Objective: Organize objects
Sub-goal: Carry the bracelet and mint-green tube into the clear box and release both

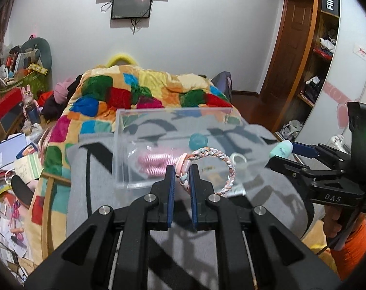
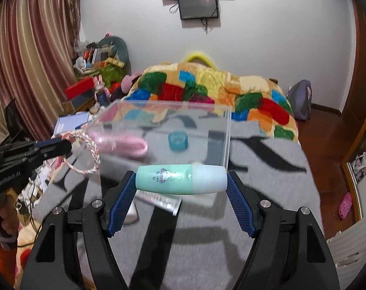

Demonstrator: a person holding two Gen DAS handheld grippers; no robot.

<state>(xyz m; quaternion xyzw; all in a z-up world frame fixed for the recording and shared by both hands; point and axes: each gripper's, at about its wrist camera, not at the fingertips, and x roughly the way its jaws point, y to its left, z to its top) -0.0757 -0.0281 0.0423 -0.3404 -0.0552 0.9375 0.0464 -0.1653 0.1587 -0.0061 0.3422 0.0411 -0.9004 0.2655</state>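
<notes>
A clear plastic box (image 1: 125,149) (image 2: 221,130) sits on the grey blanket (image 1: 91,169) on the bed. Inside lie a pink coiled item (image 1: 156,162) (image 2: 132,145) and a small teal round tub (image 1: 197,140) (image 2: 178,140). My left gripper (image 1: 182,176) is shut on a pink-and-white braided ring (image 1: 227,169), held just in front of the box; the ring also shows in the right wrist view (image 2: 89,149). My right gripper (image 2: 181,181) is shut on a mint-green bottle (image 2: 180,180), held sideways near the box's front right corner; the bottle's end shows in the left wrist view (image 1: 280,148).
A white tube (image 2: 162,201) lies on the blanket under the bottle. A small clear ring (image 1: 238,159) lies by the box. A colourful patchwork quilt (image 1: 139,89) covers the far bed. Cluttered shelves and papers (image 1: 11,164) stand left; a wooden wardrobe (image 1: 313,60) stands right.
</notes>
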